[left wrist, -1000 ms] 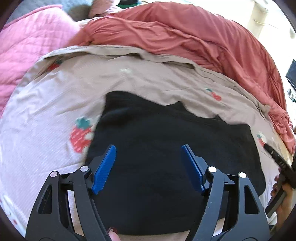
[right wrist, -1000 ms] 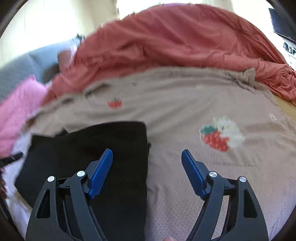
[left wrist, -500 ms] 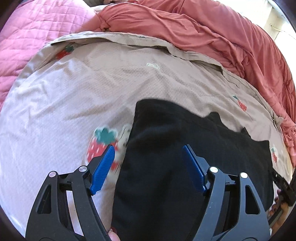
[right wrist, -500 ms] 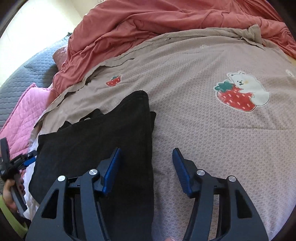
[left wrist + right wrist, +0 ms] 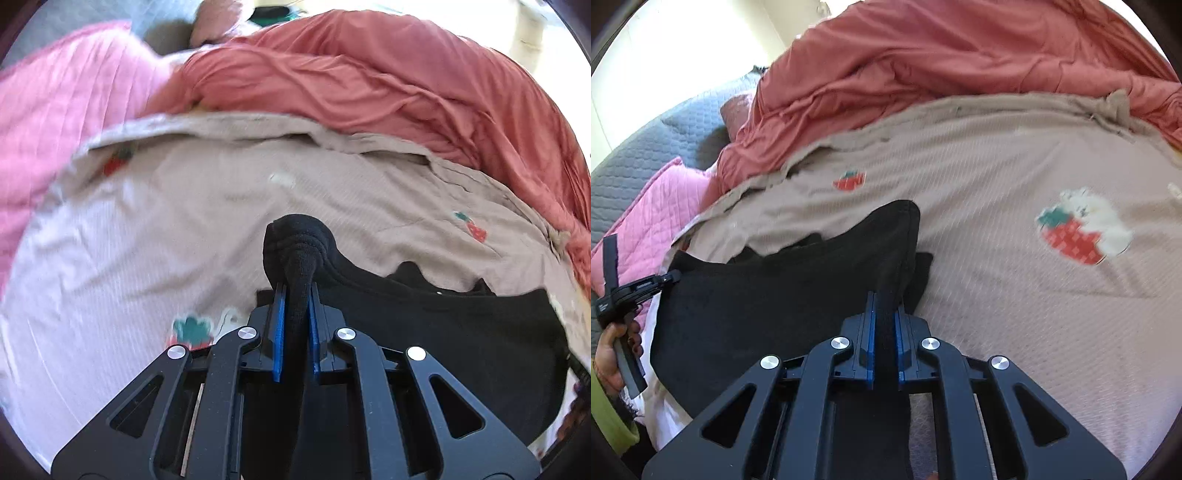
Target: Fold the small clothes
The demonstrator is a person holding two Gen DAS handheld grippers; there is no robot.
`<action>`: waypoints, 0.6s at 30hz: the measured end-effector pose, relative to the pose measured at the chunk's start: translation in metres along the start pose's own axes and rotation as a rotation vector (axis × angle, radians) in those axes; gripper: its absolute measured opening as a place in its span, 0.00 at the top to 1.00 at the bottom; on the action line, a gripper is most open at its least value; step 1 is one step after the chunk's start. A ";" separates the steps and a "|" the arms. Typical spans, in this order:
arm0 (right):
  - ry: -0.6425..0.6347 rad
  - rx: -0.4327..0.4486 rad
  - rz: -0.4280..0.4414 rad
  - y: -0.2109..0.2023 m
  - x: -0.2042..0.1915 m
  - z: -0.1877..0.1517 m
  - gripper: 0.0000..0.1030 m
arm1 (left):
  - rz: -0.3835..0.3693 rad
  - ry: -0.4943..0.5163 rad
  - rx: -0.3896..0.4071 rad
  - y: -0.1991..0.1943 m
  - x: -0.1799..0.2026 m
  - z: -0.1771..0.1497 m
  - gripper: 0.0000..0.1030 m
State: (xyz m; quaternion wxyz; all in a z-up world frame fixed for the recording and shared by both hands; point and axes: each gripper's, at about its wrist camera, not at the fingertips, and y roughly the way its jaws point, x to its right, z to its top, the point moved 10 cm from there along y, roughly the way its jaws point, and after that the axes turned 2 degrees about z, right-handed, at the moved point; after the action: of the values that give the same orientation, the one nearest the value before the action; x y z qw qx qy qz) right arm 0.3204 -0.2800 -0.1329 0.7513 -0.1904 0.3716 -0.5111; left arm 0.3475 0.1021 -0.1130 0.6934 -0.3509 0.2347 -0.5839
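Both grippers, your left and right, were clamped on the black garment's edges atop the strawberry-print blanket.

Bedroom, strawberry bedsheet, duvet (rumpled)

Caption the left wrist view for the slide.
Left tongs shut on a bunched edge of the black garment atop the strawberry-print sheet.

Each black plastic two-finger gripper has blue pads, triangular cut-outs in its linkage arms and four silver round screws. At nine o'clock in the right wrist view, a hand with dark-painted nails emerges from a lime-green sleeve.
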 end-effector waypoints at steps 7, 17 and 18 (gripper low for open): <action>-0.011 -0.119 -0.093 0.022 0.017 -0.023 0.92 | 0.105 0.044 -0.095 0.030 -0.015 -0.024 0.81; 0.029 -0.118 -0.138 0.016 0.028 -0.022 0.72 | 0.054 0.084 0.036 -0.049 0.001 -0.044 0.64; 0.034 -0.109 -0.136 0.013 0.028 -0.020 0.72 | 0.037 0.097 0.030 -0.055 0.006 -0.051 0.60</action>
State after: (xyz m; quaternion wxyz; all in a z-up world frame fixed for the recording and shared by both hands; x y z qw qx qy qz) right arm 0.3189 -0.2986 -0.1653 0.6968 -0.2472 0.3979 -0.5432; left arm 0.2757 0.0812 -0.1033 0.6973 -0.3073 0.2657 -0.5906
